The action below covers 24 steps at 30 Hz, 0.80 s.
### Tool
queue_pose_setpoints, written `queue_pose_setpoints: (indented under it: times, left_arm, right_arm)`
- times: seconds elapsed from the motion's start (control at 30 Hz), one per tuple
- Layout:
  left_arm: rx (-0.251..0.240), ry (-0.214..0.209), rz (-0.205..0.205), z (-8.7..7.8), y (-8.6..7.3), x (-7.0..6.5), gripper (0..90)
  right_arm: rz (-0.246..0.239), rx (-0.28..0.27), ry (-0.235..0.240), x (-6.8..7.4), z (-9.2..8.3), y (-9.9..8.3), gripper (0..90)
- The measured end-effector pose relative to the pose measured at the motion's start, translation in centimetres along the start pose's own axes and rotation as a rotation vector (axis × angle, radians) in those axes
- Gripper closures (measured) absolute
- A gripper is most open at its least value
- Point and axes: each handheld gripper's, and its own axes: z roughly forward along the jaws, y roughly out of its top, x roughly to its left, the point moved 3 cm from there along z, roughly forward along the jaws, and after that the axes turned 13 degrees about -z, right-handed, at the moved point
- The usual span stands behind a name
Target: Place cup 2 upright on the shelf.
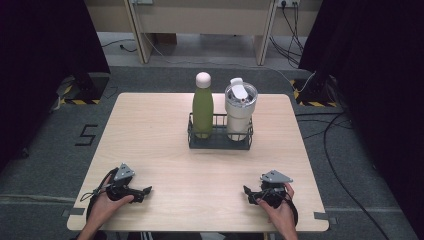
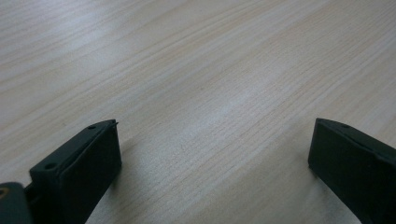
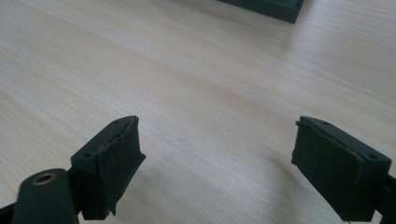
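We've got both grippers parked low on the near side of the wooden table (image 1: 150,145), left gripper (image 1: 145,190) and right gripper (image 1: 246,190) each with jaws spread wide over bare wood, holding nothing. Well away, mid-table, a dark wire rack (image 1: 220,140) holds a green bottle (image 1: 202,112) and a white tumbler (image 1: 239,117) side by side, upright. The bottle looks smooth, rigid, probably slippery, so we'd grab the narrow neck under its pale cap. The tumbler's wider, lid looks fiddly.

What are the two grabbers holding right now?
Nothing. The left gripper and right gripper are both open over the bare table, with nothing between their jaws.
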Motion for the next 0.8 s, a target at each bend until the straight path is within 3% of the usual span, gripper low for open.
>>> queue_pose_setpoints:
  times: [0.23,0.8]
  left_arm:
    - [-0.001,0.0,-0.001,0.0,0.0,-0.01,1.7]
    - [-0.002,0.0,-0.002,0.01,0.0,-0.02,1.7]
  right_arm:
    - [-0.006,0.056,0.002,0.09,0.34,-0.37,14.9]
    - [-0.018,0.068,-0.004,0.19,0.49,-0.35,11.2]
